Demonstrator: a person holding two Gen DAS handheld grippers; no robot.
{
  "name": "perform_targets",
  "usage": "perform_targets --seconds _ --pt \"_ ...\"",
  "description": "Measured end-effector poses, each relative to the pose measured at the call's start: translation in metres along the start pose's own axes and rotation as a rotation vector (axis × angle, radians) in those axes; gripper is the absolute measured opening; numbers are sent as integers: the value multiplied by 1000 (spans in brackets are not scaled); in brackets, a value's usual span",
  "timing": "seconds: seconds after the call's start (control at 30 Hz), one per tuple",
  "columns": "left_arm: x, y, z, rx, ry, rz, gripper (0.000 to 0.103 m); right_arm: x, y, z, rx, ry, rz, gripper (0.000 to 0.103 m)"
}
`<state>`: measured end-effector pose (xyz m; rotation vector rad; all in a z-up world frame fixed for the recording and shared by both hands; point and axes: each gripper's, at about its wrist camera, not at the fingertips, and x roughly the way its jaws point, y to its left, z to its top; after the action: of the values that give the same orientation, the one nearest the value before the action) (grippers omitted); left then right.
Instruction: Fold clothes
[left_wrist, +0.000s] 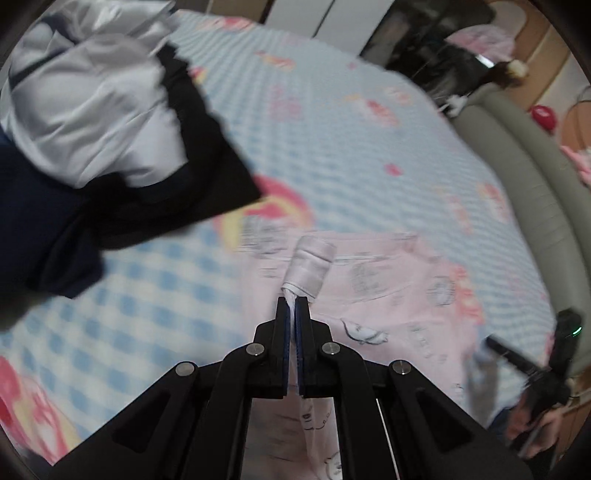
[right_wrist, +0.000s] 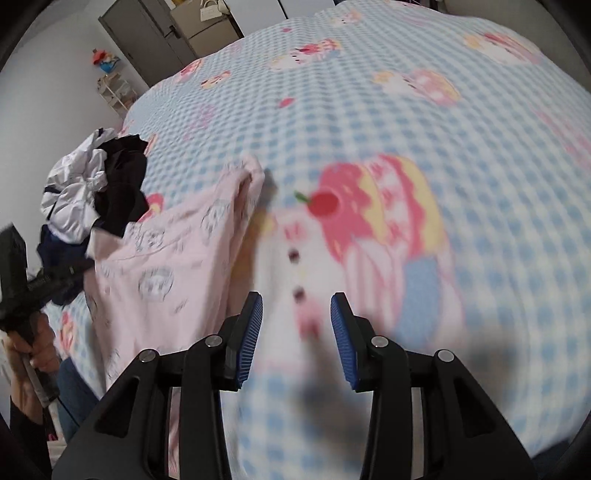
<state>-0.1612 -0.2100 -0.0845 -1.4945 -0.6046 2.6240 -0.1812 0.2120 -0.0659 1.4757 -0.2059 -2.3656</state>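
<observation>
The left wrist camera sits just behind the left gripper (left_wrist: 294, 306) and looks down, close over the bed sheet (left_wrist: 332, 129), toward the grey bed edge (left_wrist: 517, 155). The right wrist camera sits behind the right gripper (right_wrist: 296, 302), also close, looking across the bed toward the far wall. Both see the pink garment (left_wrist: 388, 295) (right_wrist: 166, 266) and the pile of clothes (left_wrist: 92, 122) (right_wrist: 96, 192)

Soft matt pink cloth garment (left_wrist: 388, 295), its white cuff (left_wrist: 312, 264) satiny; shiny white fabric (left_wrist: 96, 110) against matt black cloth (left_wrist: 207, 155); ribbed blue pads (right_wrist: 341, 343) on matt black plastic.
</observation>
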Motion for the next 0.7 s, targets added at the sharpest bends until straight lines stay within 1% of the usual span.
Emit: perform_targets --seconds 0.1,0.13,0.2,0.27,0.33,0.37,0.43,0.5,0.53,0.63,0.7 --pt "1 8 3 30 0 32 3 17 12 26 -31 8 -14 40" --pt "3 12 5 19 0 31 3 23 16 34 -41 10 -19 41" --pt "11 19 8 5 13 3 3 36 24 51 -61 17 -29 41" --pt "24 18 7 38 43 15 3 60 29 68 -67 38 -34 41" --pt "34 14 1 65 68 6 3 81 37 79 -79 68 -18 41" --pt "37 13 -3 63 76 -16 3 90 41 83 -88 85 -5 41" --pt "39 12 -4 62 78 -20 3 109 49 90 -107 118 22 41" --pt "42 12 -5 61 77 -12 3 116 62 90 -159 125 60 43" --pt "43 12 -5 61 76 -8 3 118 72 88 -205 131 58 45" --pt "47 11 -5 61 74 4 3 127 90 80 -288 152 12 46" --pt "50 11 -6 61 73 12 4 135 84 76 -268 185 -18 47"
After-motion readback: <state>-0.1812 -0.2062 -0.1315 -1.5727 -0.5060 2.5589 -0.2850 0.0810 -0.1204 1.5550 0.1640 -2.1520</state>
